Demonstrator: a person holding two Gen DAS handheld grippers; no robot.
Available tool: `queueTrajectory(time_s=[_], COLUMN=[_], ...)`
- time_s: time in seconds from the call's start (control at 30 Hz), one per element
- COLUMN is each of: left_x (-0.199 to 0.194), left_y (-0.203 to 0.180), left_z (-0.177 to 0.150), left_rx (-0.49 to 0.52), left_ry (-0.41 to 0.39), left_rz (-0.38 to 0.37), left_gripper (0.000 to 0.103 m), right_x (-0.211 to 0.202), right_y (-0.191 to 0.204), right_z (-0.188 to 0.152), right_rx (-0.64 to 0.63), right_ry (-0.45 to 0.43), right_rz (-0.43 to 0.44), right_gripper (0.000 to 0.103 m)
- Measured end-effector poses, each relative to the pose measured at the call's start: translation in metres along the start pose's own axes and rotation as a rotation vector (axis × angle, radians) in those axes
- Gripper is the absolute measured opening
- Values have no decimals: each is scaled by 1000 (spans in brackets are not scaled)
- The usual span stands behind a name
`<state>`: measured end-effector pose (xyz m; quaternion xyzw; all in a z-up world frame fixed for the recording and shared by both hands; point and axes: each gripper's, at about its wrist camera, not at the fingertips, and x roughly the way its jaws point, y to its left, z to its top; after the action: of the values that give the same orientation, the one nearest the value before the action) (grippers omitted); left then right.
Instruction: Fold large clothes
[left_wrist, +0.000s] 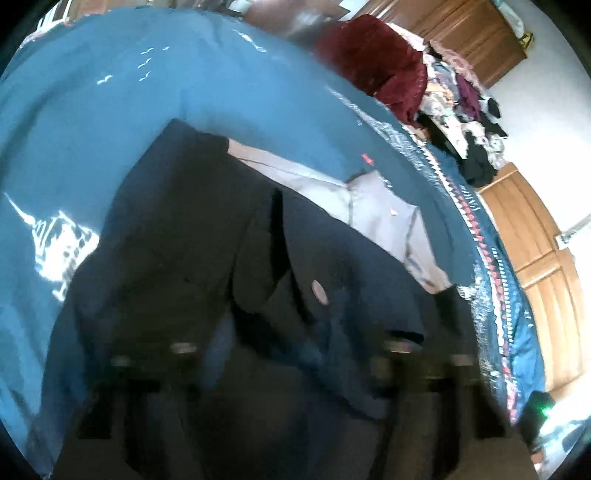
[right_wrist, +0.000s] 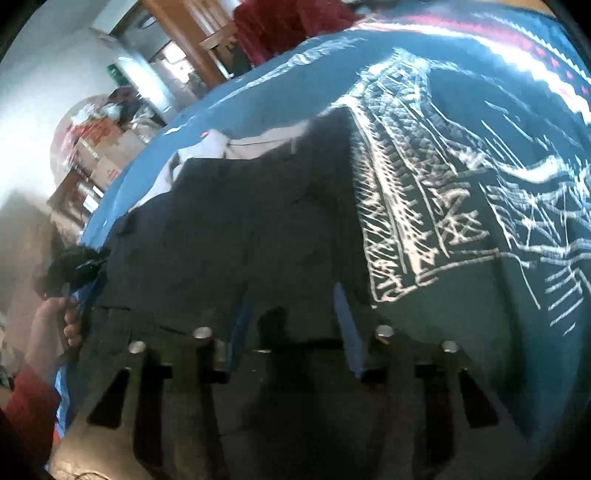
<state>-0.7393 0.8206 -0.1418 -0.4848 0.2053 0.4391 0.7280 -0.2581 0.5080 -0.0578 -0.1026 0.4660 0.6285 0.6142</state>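
A dark navy garment (left_wrist: 184, 258) lies spread on a blue printed bedsheet (left_wrist: 92, 110). It has a round button (left_wrist: 319, 291) and a pale lining (left_wrist: 369, 203) showing along its far edge. My left gripper (left_wrist: 291, 354) is blurred, low over the near part of the cloth, its fingers wide apart. In the right wrist view the same garment (right_wrist: 240, 221) fills the middle, with the pale lining (right_wrist: 258, 142) at its far end. My right gripper (right_wrist: 291, 332) stands open at the garment's near edge, blue pads (right_wrist: 347, 332) apart. A hand (right_wrist: 48, 325) holds the other gripper (right_wrist: 74, 266) at the left.
The sheet (right_wrist: 480, 147) carries white line drawings and a red-white border (left_wrist: 491, 258). A maroon garment (left_wrist: 373, 62) and a pile of mixed clothes (left_wrist: 465, 110) lie at the bed's far side. Wooden cupboards (left_wrist: 535, 240) and cardboard boxes (right_wrist: 107, 155) stand beyond the bed.
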Motion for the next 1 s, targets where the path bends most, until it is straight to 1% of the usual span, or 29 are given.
queueTrajectory(time_s=[0.03,0.07,0.1,0.17,0.2,0.23,0.27,0.3,0.33,0.37,0.43,0.47,0.53,0.57,0.63,0.67,0.73,0.77,0.83,0.87,0.9,0.93,0.97,1.0], left_x=[-2,-8,-23,-49,-60,-63,-56,-47,-41,-42,-46,-48,-56,-65,-85,-92,-103,-101,-89,-76,-62,-47,-32,-34], left_y=[1,0,-4,-6,-4,3,15,28,36,36,29,29,34,35,28,24,7,-4,-21,-24,-20,-10,6,16], left_z=[0,-2,-7,-16,-24,-28,-33,-37,-40,-40,-40,-42,-48,-52,-59,-60,-60,-57,-48,-43,-39,-34,-31,-29], left_rx=[-13,-6,7,17,18,8,-22,-58,-81,-78,-47,-48,-81,-87,-57,-41,30,74,137,154,144,107,49,15], left_ry=[-8,-32,-79,-152,-179,-176,-143,-109,-92,-99,-115,-117,-118,-133,-179,-197,-231,-230,-193,-163,-130,-87,-42,-56], left_rz=[-11,-4,18,36,64,87,107,106,91,88,120,125,112,120,148,147,132,110,63,57,85,128,138,118], left_gripper=[4,4,4,4,4,5,5,5,7,8,9,10,12,12,20,22,34,38,56,60,62,61,56,51], right_x=[-2,-3,-4,-3,-2,0,2,3,4,2,-3,-8,-17,-19,-9,-2,9,10,12,15,19,22,22,21], right_y=[-1,0,1,1,1,2,3,4,5,6,8,11,18,22,22,20,19,20,25,26,24,22,22,22], right_z=[1,1,1,0,-1,-1,-1,-2,-1,-1,2,4,7,9,10,10,8,7,6,5,4,4,4,6], right_rx=[4,3,-2,-13,-18,-23,-32,-37,-41,-41,-33,-37,-68,-85,-92,-85,-67,-64,-83,-93,-88,-71,-70,-73], right_ry=[-6,-9,-8,-6,-2,1,5,6,7,9,10,0,-30,-37,-12,5,34,32,32,36,43,51,54,61], right_rz=[7,8,7,11,13,11,4,-2,-7,-10,-12,-6,-5,-9,-5,-6,-7,-4,-13,-21,-23,-17,-16,-19], right_gripper=[42,42,42,42,42,42,42,42,42,42,43,43,44,47,53,54,54,55,60,60,60,60,60,60])
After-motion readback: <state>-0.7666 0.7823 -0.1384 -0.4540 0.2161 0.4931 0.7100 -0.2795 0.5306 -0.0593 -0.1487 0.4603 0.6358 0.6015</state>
